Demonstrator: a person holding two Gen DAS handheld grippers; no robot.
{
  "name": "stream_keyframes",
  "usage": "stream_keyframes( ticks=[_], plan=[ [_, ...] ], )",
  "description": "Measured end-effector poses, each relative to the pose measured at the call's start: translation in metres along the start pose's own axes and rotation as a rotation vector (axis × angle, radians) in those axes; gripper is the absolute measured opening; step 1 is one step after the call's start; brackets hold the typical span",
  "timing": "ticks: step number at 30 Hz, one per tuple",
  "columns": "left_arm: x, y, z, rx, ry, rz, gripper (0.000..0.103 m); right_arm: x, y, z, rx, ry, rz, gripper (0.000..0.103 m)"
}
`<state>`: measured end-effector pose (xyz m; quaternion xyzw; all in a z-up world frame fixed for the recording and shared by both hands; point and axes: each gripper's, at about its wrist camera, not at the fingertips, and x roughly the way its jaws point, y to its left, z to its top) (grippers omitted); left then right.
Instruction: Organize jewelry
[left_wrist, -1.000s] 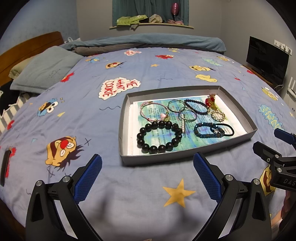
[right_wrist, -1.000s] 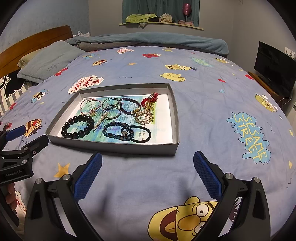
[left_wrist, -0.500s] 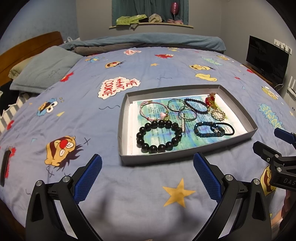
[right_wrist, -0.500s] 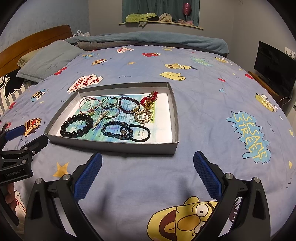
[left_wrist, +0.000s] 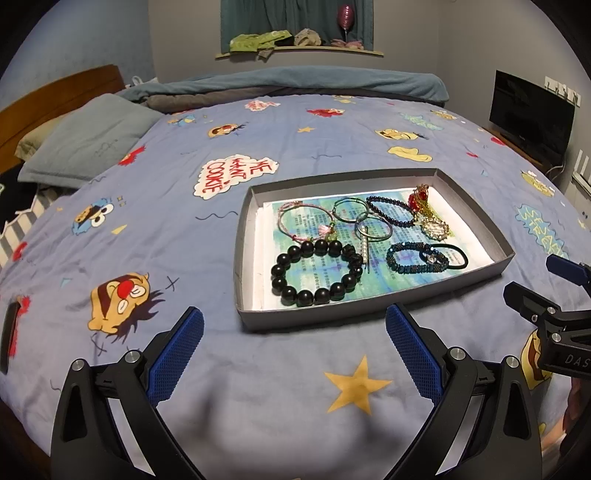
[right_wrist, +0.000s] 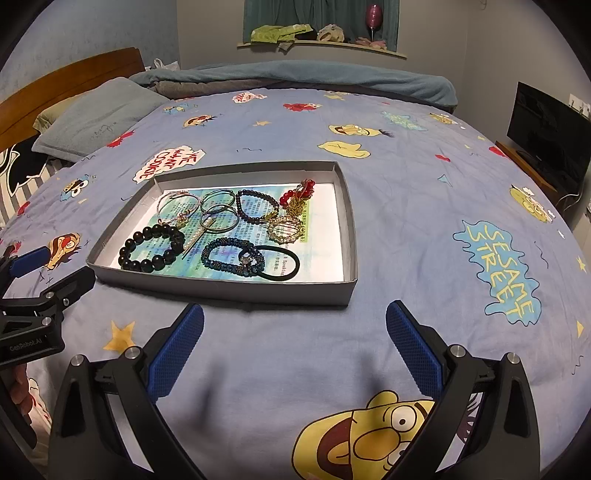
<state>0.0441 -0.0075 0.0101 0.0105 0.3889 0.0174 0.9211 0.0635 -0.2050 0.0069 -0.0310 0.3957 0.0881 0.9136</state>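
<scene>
A shallow grey tray (left_wrist: 244, 236) (right_wrist: 347, 229) lies on the bed and holds several pieces of jewelry. A black bead bracelet (left_wrist: 316, 271) (right_wrist: 151, 249) lies at its near left. A blue bead bracelet (left_wrist: 415, 257) (right_wrist: 232, 256) and a black hair tie (left_wrist: 452, 254) (right_wrist: 279, 262) lie beside it. Metal bangles (left_wrist: 364, 218), a pink cord bracelet (left_wrist: 301, 221) and a red and gold piece (left_wrist: 423, 201) lie further back. My left gripper (left_wrist: 293, 354) and my right gripper (right_wrist: 293, 354) are both open and empty, short of the tray's near wall.
The bed has a blue cartoon-print cover (left_wrist: 147, 206). A grey pillow (left_wrist: 88, 144) and a wooden headboard (left_wrist: 55, 99) are at the far left. A folded blanket (left_wrist: 295, 83) lies at the back. A black TV (left_wrist: 532, 110) stands at the right.
Both grippers have drifted very slightly; the tray sits a touch lower and to the left in both views. Nothing was taken hold of.
</scene>
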Motion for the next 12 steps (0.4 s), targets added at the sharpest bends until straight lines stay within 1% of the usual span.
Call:
stream_keyframes(
  ticks=[4, 7, 10, 12],
  plan=[
    [0.0, 0.001, 0.0, 0.005, -0.01, -0.023, 0.098, 0.001, 0.0, -0.001, 0.0, 0.001, 0.0, 0.098],
    [0.001, 0.001, 0.0, 0.006, -0.007, -0.012, 0.098, 0.001, 0.0, -0.001, -0.002, 0.002, -0.001, 0.098],
    [0.006, 0.006, 0.0, -0.006, 0.008, -0.017, 0.098, 0.003, 0.001, -0.001, -0.004, 0.004, -0.001, 0.098],
    [0.009, 0.013, 0.002, -0.006, 0.003, -0.018, 0.098, 0.004, -0.004, -0.001, -0.009, 0.001, -0.002, 0.098]
  ],
)
